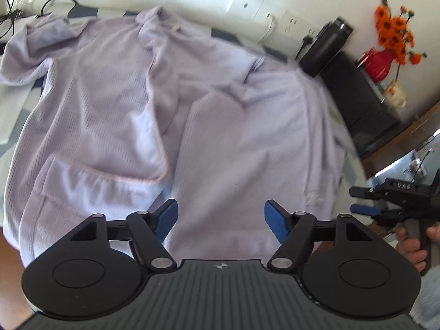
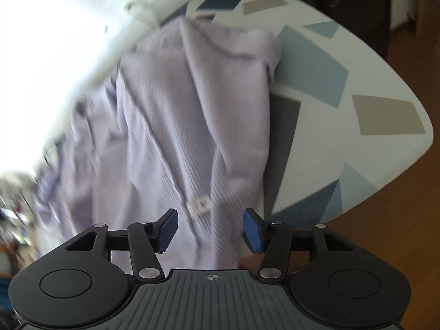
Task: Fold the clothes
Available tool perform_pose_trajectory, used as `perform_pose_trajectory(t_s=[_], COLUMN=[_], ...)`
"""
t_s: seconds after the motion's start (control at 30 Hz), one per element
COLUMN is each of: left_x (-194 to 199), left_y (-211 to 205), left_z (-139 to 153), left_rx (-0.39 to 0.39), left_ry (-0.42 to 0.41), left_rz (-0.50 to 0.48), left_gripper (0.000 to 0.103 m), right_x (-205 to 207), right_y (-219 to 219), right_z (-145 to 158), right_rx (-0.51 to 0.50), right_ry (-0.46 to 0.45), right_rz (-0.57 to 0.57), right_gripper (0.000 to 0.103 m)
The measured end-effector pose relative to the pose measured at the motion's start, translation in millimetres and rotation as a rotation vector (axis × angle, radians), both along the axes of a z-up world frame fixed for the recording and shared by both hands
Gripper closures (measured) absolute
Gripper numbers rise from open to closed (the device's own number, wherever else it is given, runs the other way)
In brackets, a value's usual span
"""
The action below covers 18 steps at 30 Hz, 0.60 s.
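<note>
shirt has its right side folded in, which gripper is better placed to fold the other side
Left. The left gripper faces the shirt's unfolded side; the right gripper hovers at the folded edge.

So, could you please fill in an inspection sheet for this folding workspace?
Surface: white tabletop with blue and grey geometric patches, mostly covered.
Job's things: lilac ribbed garment, spread out, one side folded inward.
Clutter: black flask, black box, red vase of orange flowers.
Grippers: left gripper open, empty; right gripper open above the hem.
Cables: black cables at far corner.
Surroundings: white wall with sockets.
</note>
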State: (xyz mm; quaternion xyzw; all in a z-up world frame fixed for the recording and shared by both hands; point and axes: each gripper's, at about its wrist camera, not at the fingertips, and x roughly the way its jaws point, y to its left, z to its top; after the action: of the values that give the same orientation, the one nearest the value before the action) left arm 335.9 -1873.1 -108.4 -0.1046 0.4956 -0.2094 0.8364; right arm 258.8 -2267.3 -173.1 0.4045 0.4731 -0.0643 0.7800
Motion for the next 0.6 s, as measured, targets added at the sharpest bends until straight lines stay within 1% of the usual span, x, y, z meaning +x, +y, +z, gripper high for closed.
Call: perform_pose_trajectory(t_s=[0.07, 0.1, 0.13, 0.2, 0.23, 0.27, 0.33, 0.4, 0.47, 0.57, 0.6], left_x=[8.1, 11.8, 14.8, 25.5, 30.0, 34.4, 44.0, 55.0, 68.0, 84.4, 88.5], left_y=[0.0, -0.1, 0.4, -0.5, 3.1, 6.9, 16.9, 26.8, 36.6, 46.2, 47.3], left_z=[10.2, 12.9, 14.9, 15.2, 15.2, 15.0, 11.2, 6.3, -0.5, -11.6, -15.4], left_rx=[-0.01, 0.007, 0.028, 0.071, 0.078, 0.083, 0.068, 0.049, 0.034, 0.036, 0.042], left_ry=[-0.038, -0.064, -0.091, -0.131, -0.14, -0.147, -0.154, -0.152, -0.133, -0.102, -0.093], left_rz=[0.023, 0.037, 0.054, 0.089, 0.103, 0.117, 0.144, 0.169, 0.182, 0.184, 0.182], left_gripper=[0.02, 0.017, 0.012, 0.01, 0.008, 0.007, 0.007, 0.006, 0.006, 0.006, 0.006], right_x=[3.6, 7.0, 10.7, 18.9, 22.6, 29.2, 41.4, 54.0, 66.1, 84.3, 90.2], right_y=[-11.7, -19.9, -22.0, -23.1, -24.2, -22.6, -13.7, -3.0, 5.6, 18.6, 25.8], right_z=[7.6, 12.3, 17.9, 32.0, 39.4, 45.5, 54.8, 61.0, 58.6, 54.8, 53.9], right_rx=[0.021, 0.017, 0.002, -0.064, -0.105, -0.164, -0.283, -0.356, -0.324, -0.274, -0.293], right_ry=[-0.022, -0.033, -0.047, -0.087, -0.107, -0.123, -0.166, -0.197, -0.211, -0.231, -0.225], right_rz=[-0.041, -0.057, -0.07, -0.078, -0.079, -0.082, -0.09, -0.09, -0.104, -0.124, -0.119], right_gripper=[0.053, 0.053, 0.053, 0.051, 0.043, 0.033, 0.023, 0.017, 0.003, 0.002, 0.002])
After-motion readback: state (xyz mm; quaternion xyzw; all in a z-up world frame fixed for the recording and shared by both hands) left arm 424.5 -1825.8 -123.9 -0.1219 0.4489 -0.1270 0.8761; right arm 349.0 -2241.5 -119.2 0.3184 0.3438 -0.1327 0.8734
